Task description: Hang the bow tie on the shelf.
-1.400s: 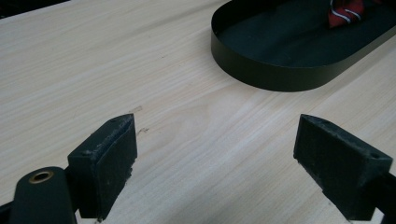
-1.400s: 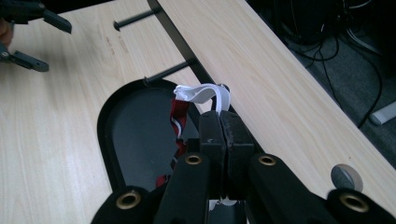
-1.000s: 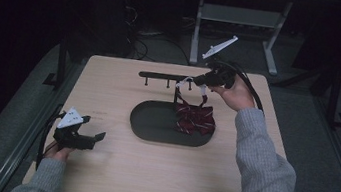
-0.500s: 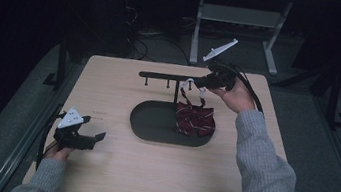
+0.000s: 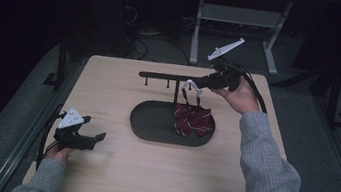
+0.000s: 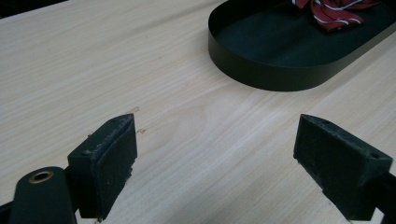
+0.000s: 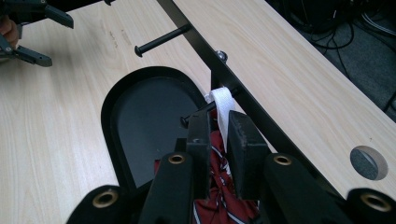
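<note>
Left gripper (image 5: pixel 94 138) of mine rests wide open and empty on the table (image 5: pixel 146 178), near its left edge. Rightward, the striped tie (image 5: pixel 194 119) sags into the black tray (image 5: pixel 154 124), its white strap (image 7: pixel 223 112) looped over a rack peg (image 7: pixel 198 113). My right gripper (image 7: pixel 218 135) has just been opening, strap between barely parted pads. Pulling away crooked could drag the loop off.

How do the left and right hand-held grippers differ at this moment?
The left hand-held gripper has its jaws spread wide with nothing between them; the right hand-held gripper has narrow jaws, just been opening, with the white strap between them. The left sits low over bare table near the front edge; the right is raised at the black rack, above the striped tie. Both carry a grey plate.
</note>
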`<state>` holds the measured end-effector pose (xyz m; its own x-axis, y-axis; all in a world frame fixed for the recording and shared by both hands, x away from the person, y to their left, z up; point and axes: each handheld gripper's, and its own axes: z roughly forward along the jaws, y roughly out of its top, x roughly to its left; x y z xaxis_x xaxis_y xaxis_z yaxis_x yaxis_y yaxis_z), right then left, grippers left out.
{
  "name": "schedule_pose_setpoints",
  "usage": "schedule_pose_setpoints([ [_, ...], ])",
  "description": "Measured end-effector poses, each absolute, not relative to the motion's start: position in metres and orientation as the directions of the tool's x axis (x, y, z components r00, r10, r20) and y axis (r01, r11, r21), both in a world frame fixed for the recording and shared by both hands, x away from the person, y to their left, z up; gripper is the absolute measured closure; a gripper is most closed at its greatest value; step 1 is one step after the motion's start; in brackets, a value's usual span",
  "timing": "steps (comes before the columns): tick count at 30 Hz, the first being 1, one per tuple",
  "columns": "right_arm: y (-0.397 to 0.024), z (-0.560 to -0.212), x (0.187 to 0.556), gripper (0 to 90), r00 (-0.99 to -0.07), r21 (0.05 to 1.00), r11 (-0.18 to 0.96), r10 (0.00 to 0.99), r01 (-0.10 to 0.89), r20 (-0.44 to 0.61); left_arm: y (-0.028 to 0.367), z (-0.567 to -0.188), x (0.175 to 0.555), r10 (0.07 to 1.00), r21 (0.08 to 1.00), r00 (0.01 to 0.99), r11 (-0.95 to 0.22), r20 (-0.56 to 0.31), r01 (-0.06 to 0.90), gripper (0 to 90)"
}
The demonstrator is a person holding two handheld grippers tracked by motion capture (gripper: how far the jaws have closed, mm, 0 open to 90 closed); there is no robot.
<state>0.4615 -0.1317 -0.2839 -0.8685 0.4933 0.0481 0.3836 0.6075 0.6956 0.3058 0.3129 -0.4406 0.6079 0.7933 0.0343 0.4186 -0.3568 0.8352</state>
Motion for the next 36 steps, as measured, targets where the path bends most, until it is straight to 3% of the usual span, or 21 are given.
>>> schedule_pose_setpoints([
  [36, -0.157, -0.282, 0.443, 63.1, -0.878, 0.710, 0.585, 0.468, 0.392, 0.100, 0.314, -0.440, 0.306, 0.795, 0.833, 0.605, -0.362, 0.041, 0.419, 13.0],
])
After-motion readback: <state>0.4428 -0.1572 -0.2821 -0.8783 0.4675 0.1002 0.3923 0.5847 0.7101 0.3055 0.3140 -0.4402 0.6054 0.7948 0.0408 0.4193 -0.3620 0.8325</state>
